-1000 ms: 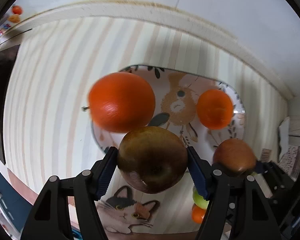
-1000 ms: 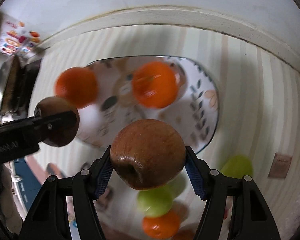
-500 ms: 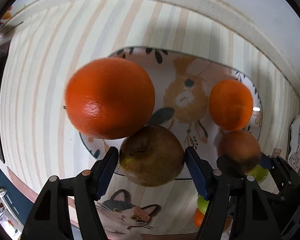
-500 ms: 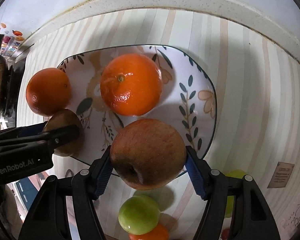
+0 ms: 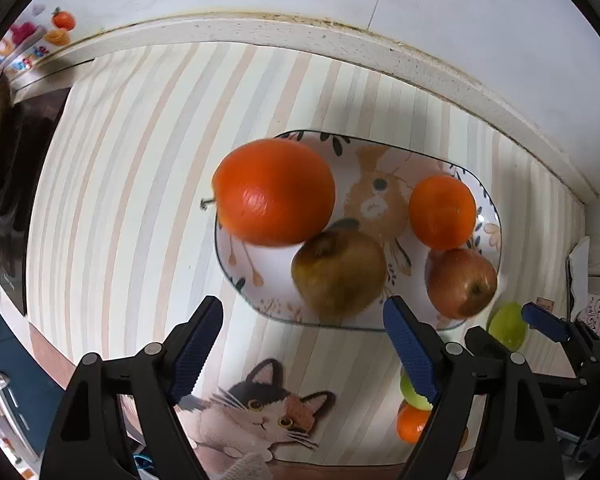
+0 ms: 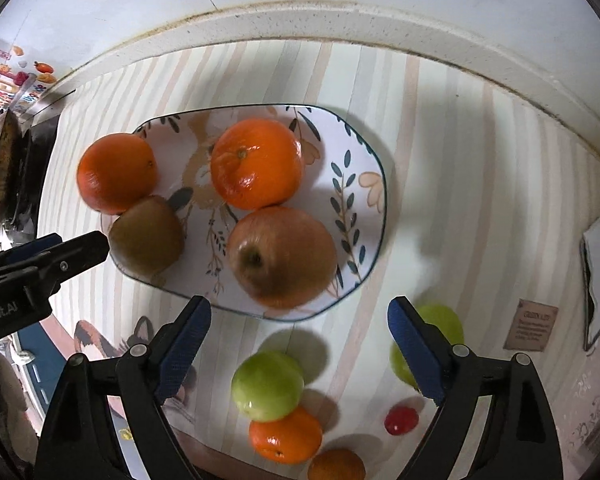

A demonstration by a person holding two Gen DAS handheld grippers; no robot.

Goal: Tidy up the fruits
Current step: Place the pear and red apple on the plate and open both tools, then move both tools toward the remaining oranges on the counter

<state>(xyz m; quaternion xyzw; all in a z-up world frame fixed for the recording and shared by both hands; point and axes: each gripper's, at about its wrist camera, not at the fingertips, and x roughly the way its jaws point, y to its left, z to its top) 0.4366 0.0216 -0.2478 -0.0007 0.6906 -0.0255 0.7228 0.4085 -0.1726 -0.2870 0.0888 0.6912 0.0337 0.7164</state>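
Both apples down on the plate (image 6: 374,184); jaws opening, empty.
Left gripper (image 5: 302,350) over brown apple (image 5: 338,272), right gripper (image 6: 298,346) over red apple (image 6: 282,256). Firm, round, roll-prone: I'd pinch across the widest girth.

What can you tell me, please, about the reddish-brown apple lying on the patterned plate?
The reddish-brown apple is round with dull, speckled russet skin shading to red, and its dark dimpled end faces the camera, so it lies tipped on its side. It rests in the near right part of the patterned plate, against the orange behind it and apart from the darker brownish apple. The right gripper hangs above it, jaws opening, pads clear of the fruit.
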